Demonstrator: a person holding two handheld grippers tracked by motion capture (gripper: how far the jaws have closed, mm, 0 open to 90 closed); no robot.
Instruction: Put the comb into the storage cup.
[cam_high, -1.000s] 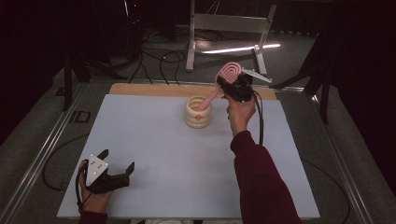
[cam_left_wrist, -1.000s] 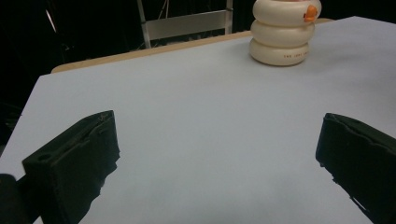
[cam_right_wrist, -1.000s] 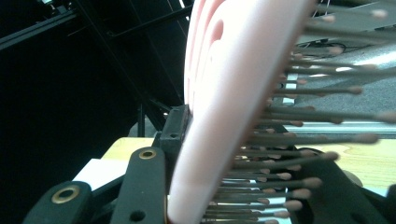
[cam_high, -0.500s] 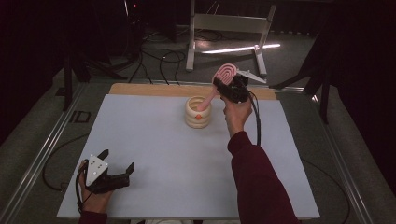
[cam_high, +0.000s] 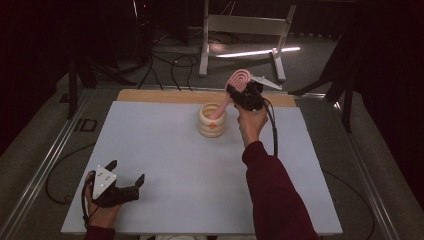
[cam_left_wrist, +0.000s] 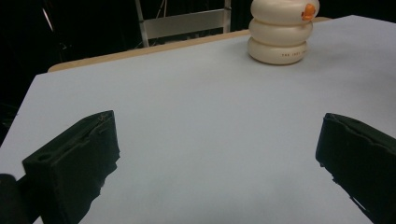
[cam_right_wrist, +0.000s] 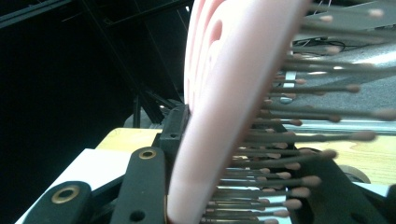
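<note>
A pink hairbrush (cam_high: 241, 80) is clamped by its head between the jaws of my right gripper (cam_high: 240, 93), which is shut on it. The brush slants down to the left, and its handle end dips into the mouth of a cream ringed holder (cam_high: 212, 125) at the table's far middle. In the right gripper view the brush back and its bristles (cam_right_wrist: 219, 93) sit between the jaws of the right gripper (cam_right_wrist: 252, 163). My left gripper (cam_high: 126, 171) rests at the near left corner, open and holding nothing. In the left gripper view the holder (cam_left_wrist: 279, 37) stands far ahead of the left gripper (cam_left_wrist: 215, 154).
The pale grey table top (cam_high: 165, 150) has a wooden strip (cam_high: 150, 95) along its far edge. A metal stand (cam_high: 245, 30) and cables lie on the floor beyond. A cable (cam_high: 273, 130) hangs from the right gripper.
The right gripper and brush have shifted slightly left and down toward the holder. The left gripper has stayed put.
</note>
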